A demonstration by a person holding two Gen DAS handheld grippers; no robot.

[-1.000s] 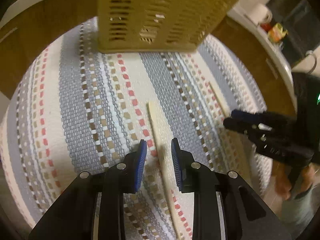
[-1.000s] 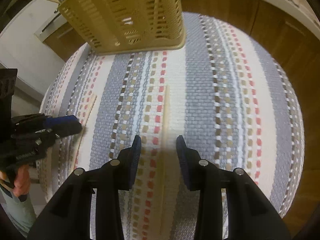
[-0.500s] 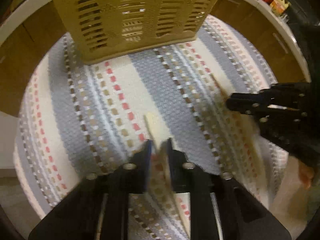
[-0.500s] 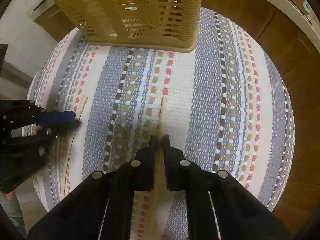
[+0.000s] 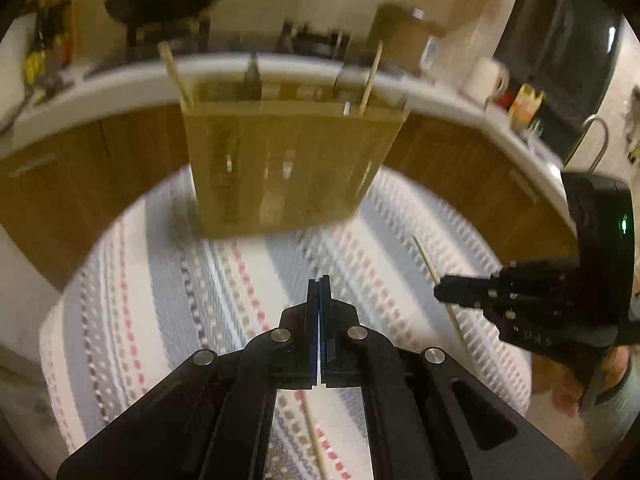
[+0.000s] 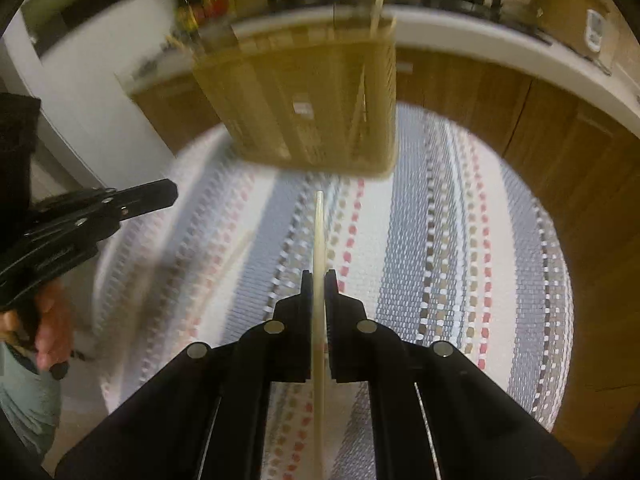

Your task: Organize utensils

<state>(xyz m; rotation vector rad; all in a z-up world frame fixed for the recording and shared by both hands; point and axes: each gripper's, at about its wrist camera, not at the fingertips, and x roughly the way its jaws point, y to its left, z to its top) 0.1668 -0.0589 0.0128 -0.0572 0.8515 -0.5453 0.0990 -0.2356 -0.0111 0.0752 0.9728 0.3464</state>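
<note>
My right gripper [image 6: 319, 276] is shut on a pale wooden chopstick [image 6: 319, 232], held off the striped mat [image 6: 460, 260] with its tip pointing toward the yellow slotted basket [image 6: 308, 108]. The left wrist view shows that gripper [image 5: 440, 292] with the stick [image 5: 424, 256] through its tips. My left gripper [image 5: 319, 280] is shut with no stick showing past its tips. A second chopstick [image 5: 314, 436] shows under its frame and looks to lie on the mat [image 5: 160, 300]; the right wrist view shows it blurred [image 6: 240, 248], apart from the left gripper [image 6: 170, 192]. The basket [image 5: 288, 168] holds upright sticks [image 5: 370, 76].
Wooden cabinet fronts [image 5: 80, 184] curve behind the mat under a white counter [image 5: 120, 80] holding a mug [image 5: 486, 78], a dark appliance [image 5: 560, 48] and cookware. A person's hand [image 6: 52, 320] grips the left tool's handle.
Both grippers have shut and risen off the mat. The right one took its chopstick up with it. Both views now tilt higher, showing the basket's rim and the counter.
</note>
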